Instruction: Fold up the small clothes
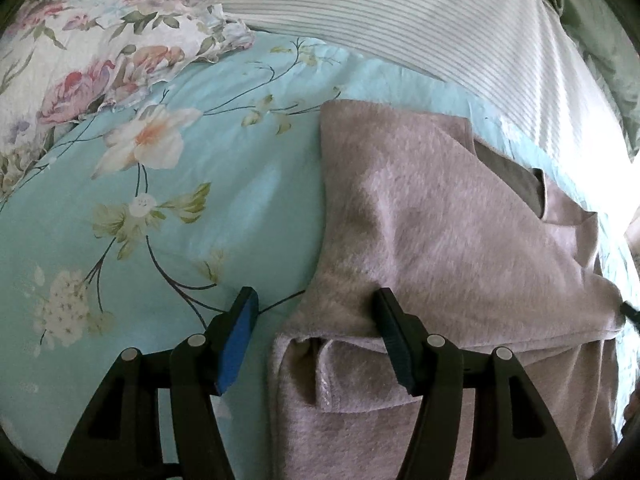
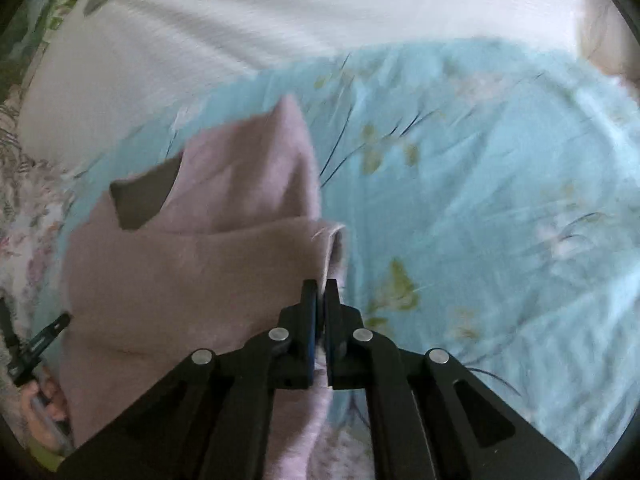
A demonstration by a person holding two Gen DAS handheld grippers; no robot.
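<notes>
On blue sheet (image 1: pixel 168 240), pink garment (image 1: pixel 440 220) runs ahead; right gripper (image 2: pixel 320 286) pinches its right edge, left gripper (image 1: pixel 316 300) wide, straddling left edge.

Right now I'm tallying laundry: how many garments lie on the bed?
1: a pink fleece garment on the blue floral sheet, its edge pinched by the right gripper. More may lie outside view.

I saw a dusty pink-mauve garment (image 1: pixel 440 216) with a darker grey-brown inner lining (image 1: pixel 508 176) at its opening. It lay on a light turquoise sheet (image 1: pixel 200 240) printed with white and peach blossoms, green leaves and thin dark stems. Beyond it I made out a white fabric with fine grey stripes (image 1: pixel 400 16), and a cream cloth with pink roses (image 1: pixel 100 52). My gripper fingers were black, with blue pads (image 1: pixel 238 344).
</notes>
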